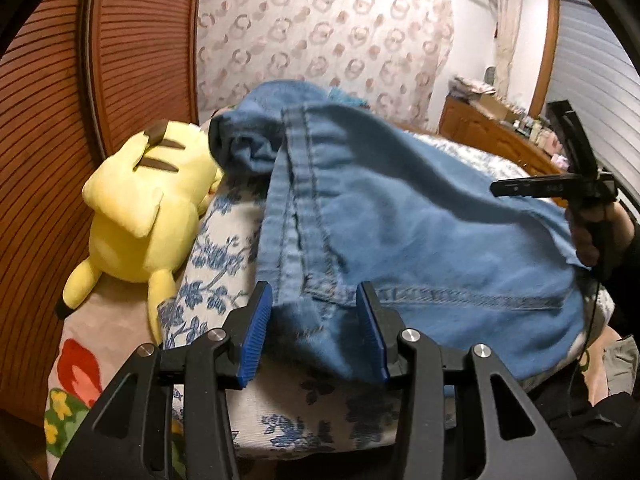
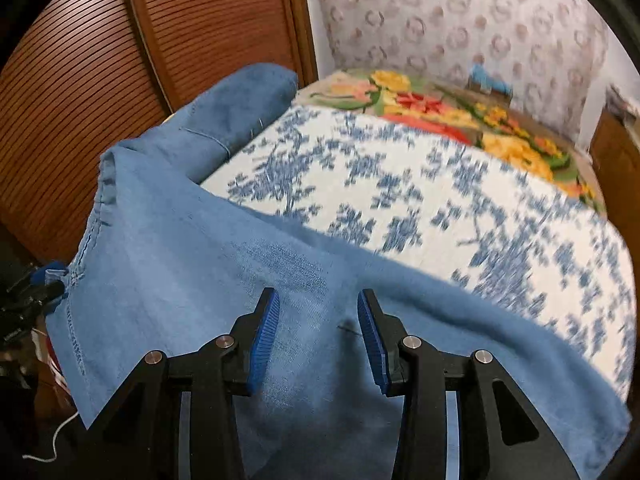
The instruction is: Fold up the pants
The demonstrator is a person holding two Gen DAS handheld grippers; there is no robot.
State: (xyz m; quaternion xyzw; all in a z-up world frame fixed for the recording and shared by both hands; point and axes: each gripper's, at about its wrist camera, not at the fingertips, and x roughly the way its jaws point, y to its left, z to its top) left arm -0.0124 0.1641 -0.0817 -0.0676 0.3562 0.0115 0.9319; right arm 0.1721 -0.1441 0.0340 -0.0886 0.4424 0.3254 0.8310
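Left wrist view: the left gripper [image 1: 316, 304] at lower centre stands with its blue pads apart, the hem of the blue denim pants [image 1: 400, 208] between them but unclamped, and a yellow plush toy [image 1: 140, 208] lies at left. Right wrist view: the right gripper [image 2: 316, 312] is likewise spread over the pants [image 2: 180, 260], which drape across the floral bedspread [image 2: 440, 184].

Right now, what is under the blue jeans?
The blue denim jeans lie over a white bedspread with blue flowers, which shows beside them. Whatever is beneath the cloth itself is covered and cannot be seen.
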